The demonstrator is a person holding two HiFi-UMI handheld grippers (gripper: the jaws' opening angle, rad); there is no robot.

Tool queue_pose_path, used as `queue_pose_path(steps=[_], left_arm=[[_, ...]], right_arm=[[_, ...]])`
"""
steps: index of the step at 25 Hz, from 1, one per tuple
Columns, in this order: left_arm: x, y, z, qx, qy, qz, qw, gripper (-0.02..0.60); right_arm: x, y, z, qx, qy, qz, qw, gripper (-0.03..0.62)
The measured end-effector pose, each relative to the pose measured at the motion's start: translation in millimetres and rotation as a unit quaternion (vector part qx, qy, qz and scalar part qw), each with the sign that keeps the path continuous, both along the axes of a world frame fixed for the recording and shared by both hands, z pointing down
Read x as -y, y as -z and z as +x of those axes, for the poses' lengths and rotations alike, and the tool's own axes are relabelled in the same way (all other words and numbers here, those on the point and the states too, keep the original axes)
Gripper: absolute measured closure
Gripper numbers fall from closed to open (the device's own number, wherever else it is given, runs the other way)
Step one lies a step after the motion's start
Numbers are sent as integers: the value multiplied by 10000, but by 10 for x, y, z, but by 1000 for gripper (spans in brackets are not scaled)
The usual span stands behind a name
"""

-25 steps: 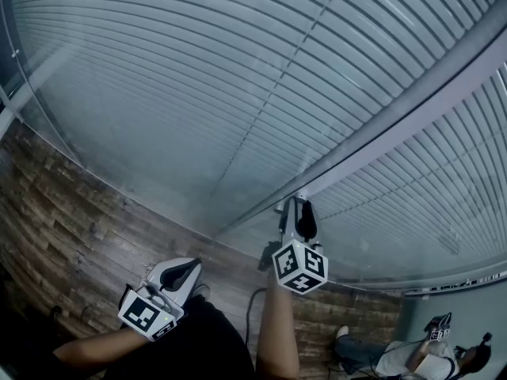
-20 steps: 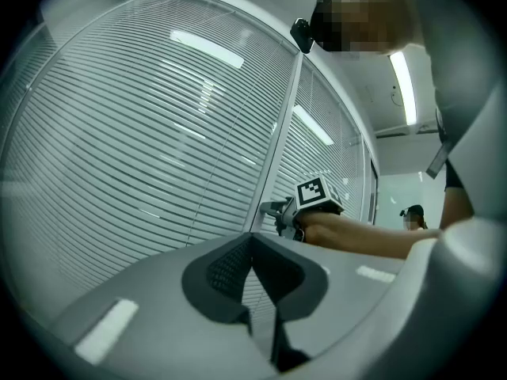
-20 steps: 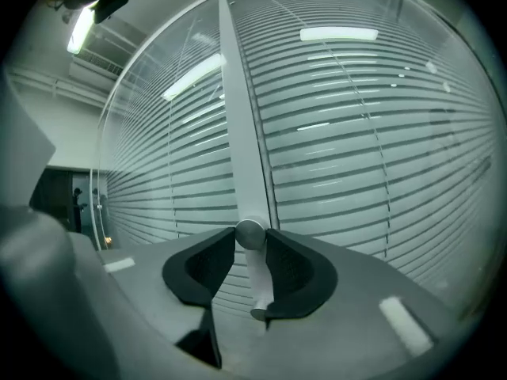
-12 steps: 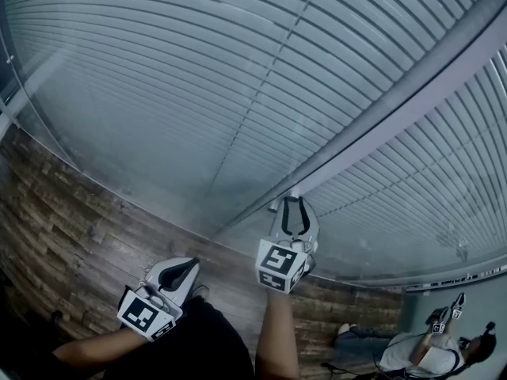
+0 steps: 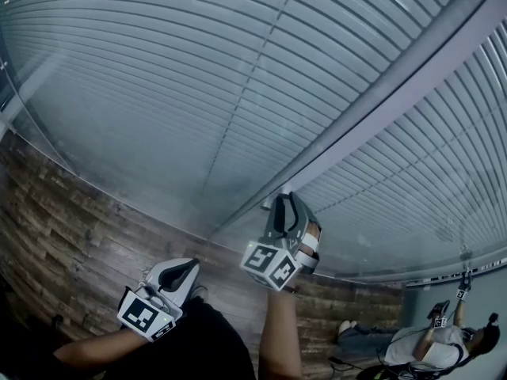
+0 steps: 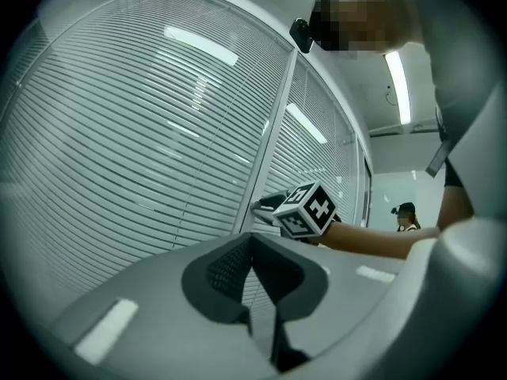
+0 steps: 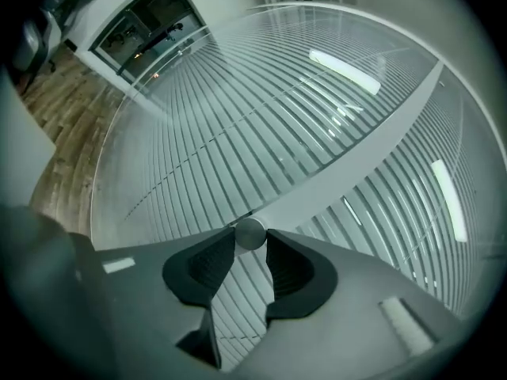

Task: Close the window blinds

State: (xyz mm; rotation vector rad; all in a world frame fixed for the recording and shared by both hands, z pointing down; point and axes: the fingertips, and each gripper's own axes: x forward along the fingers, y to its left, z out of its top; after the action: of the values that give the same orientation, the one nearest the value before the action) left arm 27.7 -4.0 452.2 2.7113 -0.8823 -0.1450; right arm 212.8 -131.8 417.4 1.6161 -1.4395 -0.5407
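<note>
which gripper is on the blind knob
The right gripper: its jaws have just closed on the round knob at the window frame. The left gripper hangs low, shut and empty.

Cool, dim, bluish light fills every view. A ceiling light (image 6: pixel 398 85) glares, and its streaks repeat on the glass (image 7: pixel 344 68). Fisheye distortion bows the slats (image 5: pixel 198 70) and blackens the corners of both gripper views. The wooden floor (image 5: pixel 71 212) lies shadowed, and the nearest foreground seems slightly soft.
</note>
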Motion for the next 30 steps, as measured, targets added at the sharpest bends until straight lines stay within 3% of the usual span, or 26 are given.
queue_pose_path(steps=[7,10,12,17,23,26,29,30], left_arm=[[-27,12,40,5,13,13,10000,583],[-23,8,21,-16,30,47,10000,583],[-29,8,15,-51,42,78,9999,583],[-27,99,88,51,-34,151,9999,583],[-16,133,243,-107,-110,140,9998,583],[-37,139,356,-79,-216,206,9995,583],[-59,109,459,-26,-286,262,9992,583],[-69,109,483,-11,-301,289,9991,583]], right_arm=[[-108,82,8,1262,-71,453,9909,457],[-224,175,-62,2311,97,703,9703,457],[-290,225,-116,2741,253,761,9583,465],[-418,318,-195,3118,478,791,9456,467],[-725,364,-139,4130,417,1212,9017,482],[-887,374,-144,4193,469,1385,8960,509],[-1007,318,-120,4202,494,1466,8942,591],[-1041,312,-118,4195,495,1487,8941,592]])
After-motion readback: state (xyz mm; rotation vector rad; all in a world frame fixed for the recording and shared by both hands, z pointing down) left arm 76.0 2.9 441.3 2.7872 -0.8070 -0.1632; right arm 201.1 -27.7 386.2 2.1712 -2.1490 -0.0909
